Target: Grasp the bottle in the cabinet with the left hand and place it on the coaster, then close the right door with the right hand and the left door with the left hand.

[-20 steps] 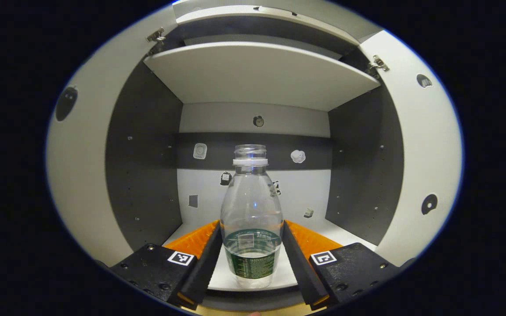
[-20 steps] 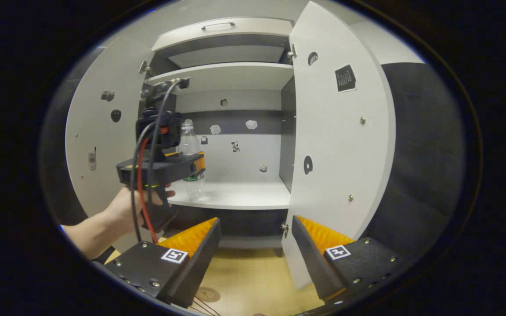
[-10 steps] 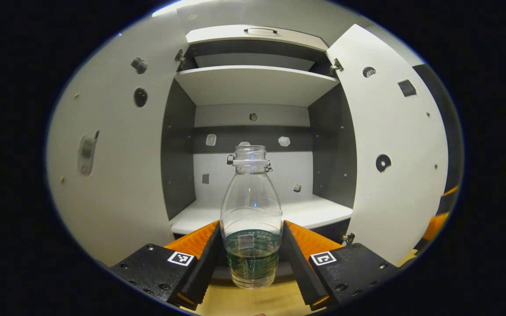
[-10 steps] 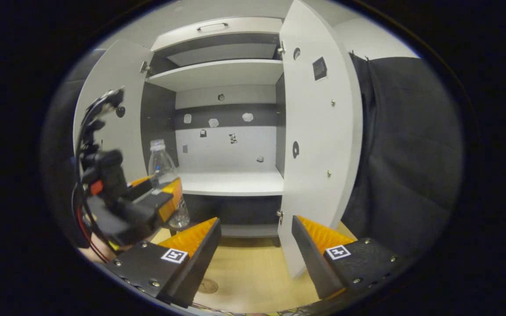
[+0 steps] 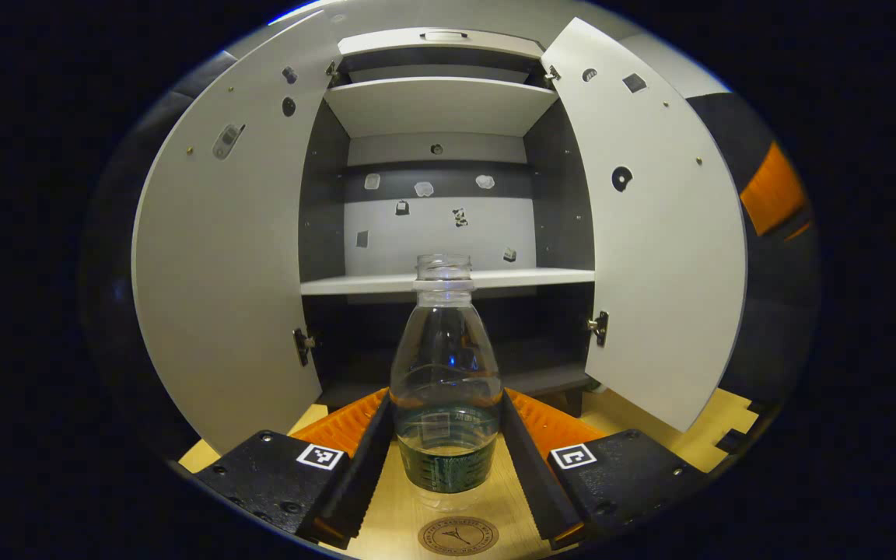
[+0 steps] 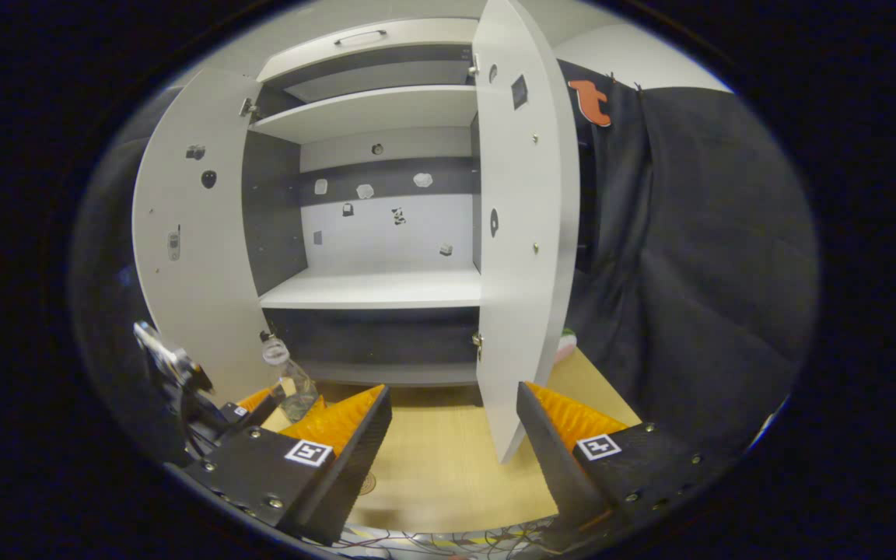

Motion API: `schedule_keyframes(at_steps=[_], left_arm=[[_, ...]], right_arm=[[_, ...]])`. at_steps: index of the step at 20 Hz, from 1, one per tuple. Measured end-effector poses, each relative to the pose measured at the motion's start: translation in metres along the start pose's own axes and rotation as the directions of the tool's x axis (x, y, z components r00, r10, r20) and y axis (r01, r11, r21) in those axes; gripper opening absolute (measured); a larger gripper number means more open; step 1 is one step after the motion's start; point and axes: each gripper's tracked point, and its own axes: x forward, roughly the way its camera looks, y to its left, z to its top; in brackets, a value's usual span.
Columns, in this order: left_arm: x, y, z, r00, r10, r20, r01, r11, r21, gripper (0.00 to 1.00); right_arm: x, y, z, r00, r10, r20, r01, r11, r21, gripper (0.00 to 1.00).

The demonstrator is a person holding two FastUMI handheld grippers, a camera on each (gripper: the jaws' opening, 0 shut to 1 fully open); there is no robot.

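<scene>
A clear, uncapped bottle (image 5: 446,389) with a dark green label and a little water stands upright between the orange fingers of my left gripper (image 5: 446,400), which is shut on its lower body. It hangs low over the wooden table, just beyond a round brown coaster (image 5: 458,535). The cabinet stands behind it with the left door (image 5: 222,272) and right door (image 5: 658,257) wide open. In the right gripper view, my right gripper (image 6: 452,393) is open and holds nothing, in front of the right door's edge (image 6: 522,233). The left gripper (image 6: 207,404) with the bottle (image 6: 288,377) is at lower left.
The cabinet's lower shelf (image 5: 448,280) is bare, with small stickers on the back wall. The wooden table (image 6: 432,459) runs in front of the cabinet. Black cloth (image 6: 689,257) hangs to the right of the right door. Cables (image 6: 417,537) lie at the near edge.
My left gripper has pulled the bottle out of the cabinet and lowered it towards the table by the coaster. The right gripper has drifted right, still open.
</scene>
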Motion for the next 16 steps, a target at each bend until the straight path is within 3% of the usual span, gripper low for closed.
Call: schedule_keyframes(at_steps=[9, 15, 16], left_arm=[[-0.002, -0.009, -0.088, 0.995, 0.021, -0.099, -0.018, 0.999, 0.038, 0.82], [-0.009, -0.003, -0.109, 0.989, 0.05, -0.139, -0.051, 0.999, -0.003, 0.82], [-0.01, -0.006, -0.109, 0.99, 0.045, -0.133, -0.047, 0.999, -0.006, 0.83]], right_arm=[[-0.009, -0.027, -0.019, 0.998, -0.022, -0.051, 0.024, 0.999, 0.035, 0.99], [-0.007, -0.028, -0.03, 0.997, -0.013, -0.082, 0.015, 1.0, 0.02, 0.99], [-0.007, -0.026, -0.031, 0.996, -0.01, -0.085, 0.011, 1.0, 0.018, 0.94]])
